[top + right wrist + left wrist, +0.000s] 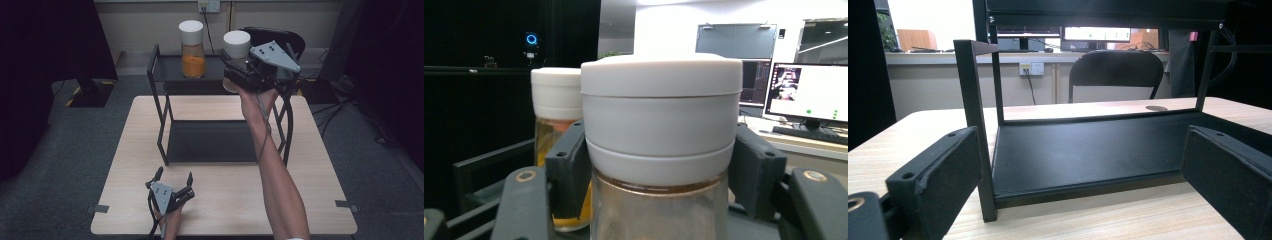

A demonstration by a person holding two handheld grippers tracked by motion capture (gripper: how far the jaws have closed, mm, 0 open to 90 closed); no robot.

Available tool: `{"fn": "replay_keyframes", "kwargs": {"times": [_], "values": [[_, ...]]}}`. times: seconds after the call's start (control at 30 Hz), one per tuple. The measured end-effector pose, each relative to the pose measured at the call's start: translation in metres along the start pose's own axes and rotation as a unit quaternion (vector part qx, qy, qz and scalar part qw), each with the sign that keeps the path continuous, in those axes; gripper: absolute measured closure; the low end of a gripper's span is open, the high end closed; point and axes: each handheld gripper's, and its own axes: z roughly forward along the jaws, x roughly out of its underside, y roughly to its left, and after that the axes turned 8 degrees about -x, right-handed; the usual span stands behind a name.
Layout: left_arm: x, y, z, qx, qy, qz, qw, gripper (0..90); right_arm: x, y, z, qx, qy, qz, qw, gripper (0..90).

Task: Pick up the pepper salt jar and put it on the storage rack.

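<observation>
Right claw point(659, 165) around unlabelled jar point(659, 150)

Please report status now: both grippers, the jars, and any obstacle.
Right gripper shut on near jar, top shelf. Left gripper open, resting on table. Second jar beside it, close.

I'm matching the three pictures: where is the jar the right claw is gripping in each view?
High view: the gripped jar is top centre, above the rack's upper shelf.
Left gripper view: not in it.
Right gripper view: centre, between the jaws.
Shared landmark: the orange-filled jar beside it.
</observation>
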Motion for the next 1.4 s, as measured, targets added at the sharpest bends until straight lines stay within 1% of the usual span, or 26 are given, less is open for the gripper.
{"fn": "replay_keyframes", "kwargs": {"times": [0.2,0.27,0.4,0.47,0.6,0.73,0.87,1.0,1.17,1.33,1.4], "values": [[0.000,0.000,0.000,0.000,-0.001,-0.001,1.0000,2.5,-0.007,-0.003,0.014,0.010,0.003,-0.001,0.9999,34.6],[0.000,0.000,0.000,0.001,-0.001,-0.001,1.0000,2.4,-0.009,-0.005,0.019,0.015,0.007,0.002,0.9999,34.6],[0.000,0.000,0.000,0.001,-0.001,-0.001,1.0000,2.4,-0.010,-0.009,0.027,0.022,0.006,0.006,0.9997,34.6],[0.000,0.000,0.000,0.001,-0.001,0.000,1.0000,2.4,-0.010,-0.011,0.031,0.026,0.008,0.012,0.9996,34.6],[0.001,0.000,0.000,0.001,-0.002,0.000,1.0000,2.4,-0.010,-0.013,0.037,0.032,0.012,0.013,0.9993,34.6],[0.001,0.000,0.000,0.001,-0.002,-0.001,1.0000,2.4,-0.009,-0.015,0.039,0.035,0.014,0.021,0.9991,34.6],[0.001,0.000,0.000,0.001,-0.002,-0.001,1.0000,2.4,-0.009,-0.016,0.042,0.037,0.018,0.021,0.9989,34.6],[0.001,0.001,0.000,0.001,-0.002,0.000,1.0000,2.4,-0.008,-0.020,0.043,0.032,0.021,0.033,0.9987,34.5],[0.001,0.001,0.000,0.001,-0.002,0.000,1.0000,2.4,-0.006,-0.019,0.044,0.034,0.026,0.030,0.9986,34.5],[0.001,0.001,0.000,0.001,-0.003,-0.001,1.0000,2.4,-0.006,-0.020,0.046,0.035,0.034,0.031,0.9983,34.6],[0.001,0.001,0.000,0.001,-0.003,-0.001,1.0000,2.4,-0.004,-0.022,0.046,0.034,0.032,0.035,0.9983,34.5]]}}
